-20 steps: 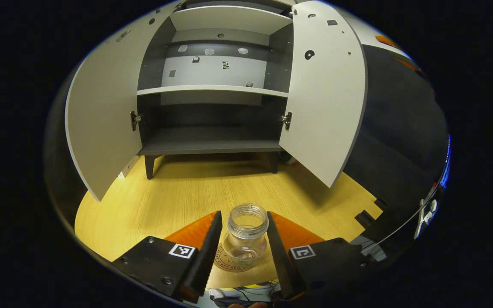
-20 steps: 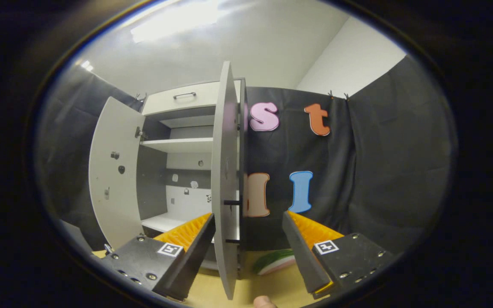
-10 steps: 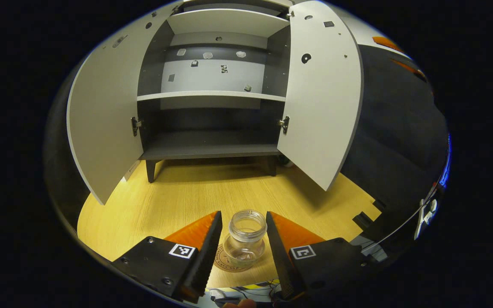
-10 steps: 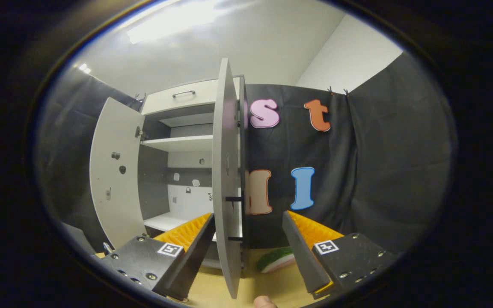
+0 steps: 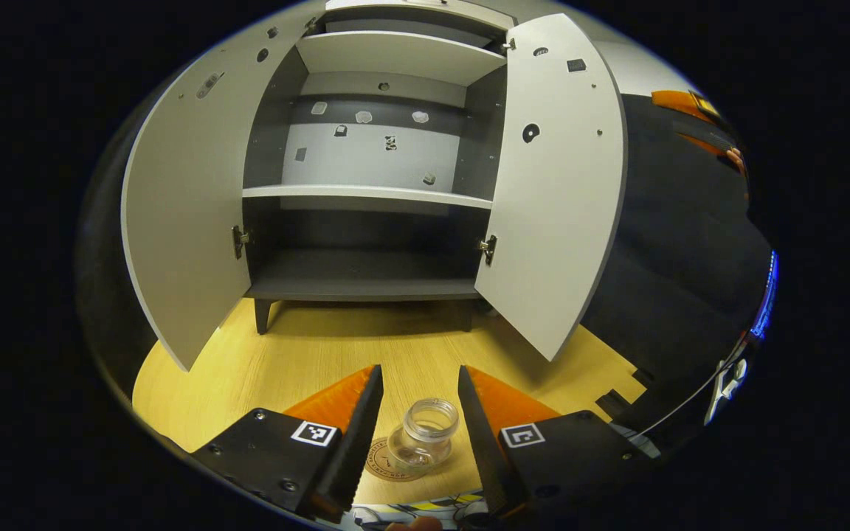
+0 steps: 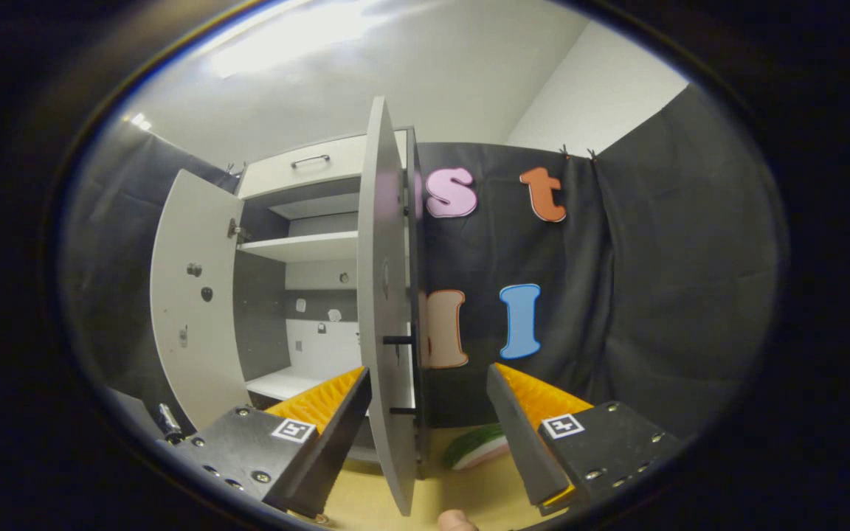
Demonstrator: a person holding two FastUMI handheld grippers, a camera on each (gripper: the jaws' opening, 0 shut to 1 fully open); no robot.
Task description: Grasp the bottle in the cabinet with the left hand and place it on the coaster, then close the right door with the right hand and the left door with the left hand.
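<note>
Cabinet (image 5: 366, 221) taken as landmark throughout. In the left gripper view its left door (image 5: 189, 214) is standing wide open, both shelves and the dark floor compartment are showing bare apart from small stickers on the back panel, and its right door (image 5: 550, 192) is likewise hanging open. In front of the cabinet, on the wooden tabletop (image 5: 263, 361), the clear bottle (image 5: 423, 442) is sitting upright and uncapped on the round coaster (image 5: 395, 461), with nothing visible inside it. The left gripper (image 5: 414, 435) is holding its jaws spread wide, one finger on each side of the bottle and neither touching it. Compared with half a second ago, the bottle is appearing smaller and lower between the fingers, and the cabinet is sitting lower in the view, so the left gripper is backing up and away from the coaster. In the right gripper view the right gripper (image 6: 429, 435) is also gaping wide, with the edge of the right door (image 6: 388, 310) and its dark handle standing between the fingers but farther off, untouched; the door edge is looming slightly larger than before. A green and pink object (image 6: 478, 446) is lying on the tabletop to the right of the cabinet. Black cloth is hanging beside the cabinet, under a white ceiling.
</note>
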